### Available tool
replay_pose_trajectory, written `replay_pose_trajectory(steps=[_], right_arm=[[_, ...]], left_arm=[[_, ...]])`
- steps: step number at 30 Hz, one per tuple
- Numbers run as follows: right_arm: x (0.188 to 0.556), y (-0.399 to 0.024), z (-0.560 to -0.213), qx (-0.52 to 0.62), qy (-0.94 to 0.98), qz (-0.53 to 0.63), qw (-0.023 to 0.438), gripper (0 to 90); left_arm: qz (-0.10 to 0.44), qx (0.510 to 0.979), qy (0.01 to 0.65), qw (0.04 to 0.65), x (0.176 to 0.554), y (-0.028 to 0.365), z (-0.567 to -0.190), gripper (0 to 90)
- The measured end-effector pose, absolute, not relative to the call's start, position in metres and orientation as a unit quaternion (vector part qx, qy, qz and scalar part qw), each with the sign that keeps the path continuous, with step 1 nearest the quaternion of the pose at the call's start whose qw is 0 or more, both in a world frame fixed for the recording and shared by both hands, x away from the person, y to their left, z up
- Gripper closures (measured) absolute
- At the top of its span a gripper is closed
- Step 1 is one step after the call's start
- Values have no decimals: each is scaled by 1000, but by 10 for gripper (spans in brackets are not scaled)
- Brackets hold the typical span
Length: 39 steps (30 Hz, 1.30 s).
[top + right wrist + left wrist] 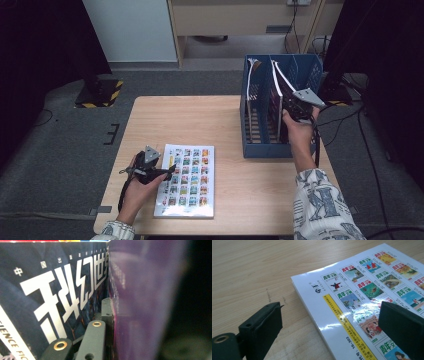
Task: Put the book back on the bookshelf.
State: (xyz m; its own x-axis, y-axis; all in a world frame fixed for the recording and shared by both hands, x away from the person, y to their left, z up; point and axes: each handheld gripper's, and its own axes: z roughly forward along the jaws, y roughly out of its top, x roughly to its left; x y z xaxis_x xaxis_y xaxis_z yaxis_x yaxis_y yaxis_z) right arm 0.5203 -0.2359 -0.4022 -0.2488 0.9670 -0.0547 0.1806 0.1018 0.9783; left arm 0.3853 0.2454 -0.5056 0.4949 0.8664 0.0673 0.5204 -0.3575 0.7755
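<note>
A white magazine [187, 182] with a grid of small cover pictures lies flat on the wooden table [200, 120] near the front edge. My left gripper [167, 172] is at its left edge, open, with the jaws astride the magazine's corner [317, 287] and not touching it. A blue file rack [265, 147] stands at the table's right. My right gripper [295, 107] reaches into it, shut on a purple-covered magazine [145, 302] that stands upright. Beside that stands a dark blue magazine [50, 290] with large white characters. The purple cover hides one jaw.
The rack's left compartment holds another thin white-edged booklet [254, 65]. Bare tabletop lies between the flat magazine and the rack. On the floor at the back left sits a yellow-and-black striped stand base [100, 92]. Cables [350, 120] trail past the table's right side.
</note>
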Motion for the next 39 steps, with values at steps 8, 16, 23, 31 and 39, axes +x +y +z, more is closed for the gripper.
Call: replay_pose_trajectory(steps=[8,16,23,31,39], right_arm=[[518,-237,-405,463,614,499,400,837],[518,-242,-402,470,595,512,404,838],[523,-243,-400,472,585,516,411,837],[525,-237,-411,467,592,513,410,834],[523,-232,-409,463,607,510,397,799]], left_arm=[[242,789,439,355,385,245,-506,51],[243,788,440,356,386,246,-506,51],[242,788,438,358,385,245,-506,52],[242,791,436,354,386,245,-506,60],[243,791,435,355,385,244,-506,58]])
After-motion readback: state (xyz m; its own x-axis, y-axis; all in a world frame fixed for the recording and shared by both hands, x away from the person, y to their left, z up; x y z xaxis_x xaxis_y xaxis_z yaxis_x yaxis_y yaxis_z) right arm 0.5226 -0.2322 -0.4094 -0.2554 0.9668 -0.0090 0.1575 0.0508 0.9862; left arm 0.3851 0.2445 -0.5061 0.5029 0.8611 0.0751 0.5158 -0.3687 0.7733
